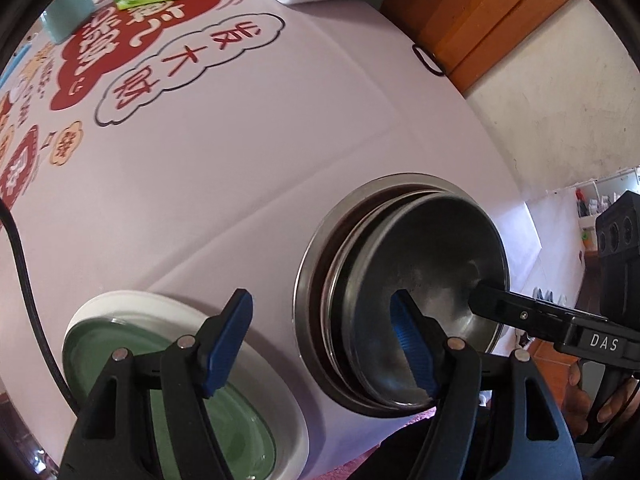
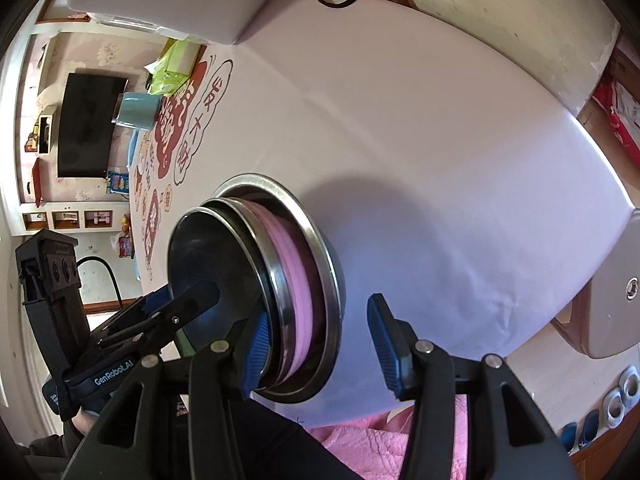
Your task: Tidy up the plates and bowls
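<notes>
steel bowls (image 1: 424, 300), three nested, one pink (image 2: 298, 280); both hand-held grippers (image 1: 320, 344) (image 2: 320, 354) released.

Bowls (image 1: 424, 300) stacked right of plate (image 1: 280, 412)

From my left wrist view, the green plate (image 1: 236, 420) is half covered by my left gripper (image 1: 320, 344), and its near rim runs off the bottom edge. I can't see the pink dish (image 2: 298, 276) whole: only a sliver shows between the steel plates (image 2: 320, 248). The top steel bowl (image 1: 432, 280) hides what lies under it, so I can't count the stack. My right gripper's (image 2: 320, 348) left finger (image 2: 256, 348) sits against the bowl's rim; whether it touches, I cannot tell
</notes>
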Tool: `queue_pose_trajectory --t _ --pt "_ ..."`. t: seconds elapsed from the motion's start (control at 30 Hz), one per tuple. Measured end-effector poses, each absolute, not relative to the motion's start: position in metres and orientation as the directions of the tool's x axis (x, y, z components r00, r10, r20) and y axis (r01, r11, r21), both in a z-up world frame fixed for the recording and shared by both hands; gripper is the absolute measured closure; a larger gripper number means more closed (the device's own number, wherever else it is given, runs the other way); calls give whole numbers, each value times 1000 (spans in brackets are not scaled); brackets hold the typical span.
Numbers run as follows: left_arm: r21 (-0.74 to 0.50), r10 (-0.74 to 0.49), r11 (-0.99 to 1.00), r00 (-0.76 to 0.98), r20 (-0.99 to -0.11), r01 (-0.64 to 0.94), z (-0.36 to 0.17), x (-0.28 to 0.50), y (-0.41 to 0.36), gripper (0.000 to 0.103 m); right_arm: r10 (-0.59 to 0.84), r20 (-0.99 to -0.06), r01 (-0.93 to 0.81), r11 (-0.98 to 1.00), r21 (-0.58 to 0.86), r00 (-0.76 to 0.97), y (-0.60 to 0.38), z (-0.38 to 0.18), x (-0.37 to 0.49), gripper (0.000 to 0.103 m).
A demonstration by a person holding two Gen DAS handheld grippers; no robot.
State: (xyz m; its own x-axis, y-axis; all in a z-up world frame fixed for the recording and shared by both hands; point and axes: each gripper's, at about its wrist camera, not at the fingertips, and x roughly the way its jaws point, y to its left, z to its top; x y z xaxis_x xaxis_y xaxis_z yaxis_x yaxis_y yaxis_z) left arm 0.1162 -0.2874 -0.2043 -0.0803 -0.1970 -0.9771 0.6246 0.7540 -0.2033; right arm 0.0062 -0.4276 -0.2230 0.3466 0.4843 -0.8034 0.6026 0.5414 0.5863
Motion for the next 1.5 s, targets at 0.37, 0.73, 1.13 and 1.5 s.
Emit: queue_pose_trajectory --t 0.37,0.73,1.13,1.5 --pt "-265 -205 733 -168 -964 627 -226 125 -297 37 462 -823 631 540 557 331 -427 -228 8 55" --pt "-326 -240 711 -221 -945 623 -228 120 -305 48 468 -812 601 552 577 349 -424 -224 9 71" --pt "-309 -226 731 -210 -951 609 -228 119 -307 48 487 -803 580 563 590 344 -425 -223 13 75" --pt "-282 -221 776 -176 -959 565 -218 106 -296 52 496 -811 541 609 580 311 -425 -218 17 75"
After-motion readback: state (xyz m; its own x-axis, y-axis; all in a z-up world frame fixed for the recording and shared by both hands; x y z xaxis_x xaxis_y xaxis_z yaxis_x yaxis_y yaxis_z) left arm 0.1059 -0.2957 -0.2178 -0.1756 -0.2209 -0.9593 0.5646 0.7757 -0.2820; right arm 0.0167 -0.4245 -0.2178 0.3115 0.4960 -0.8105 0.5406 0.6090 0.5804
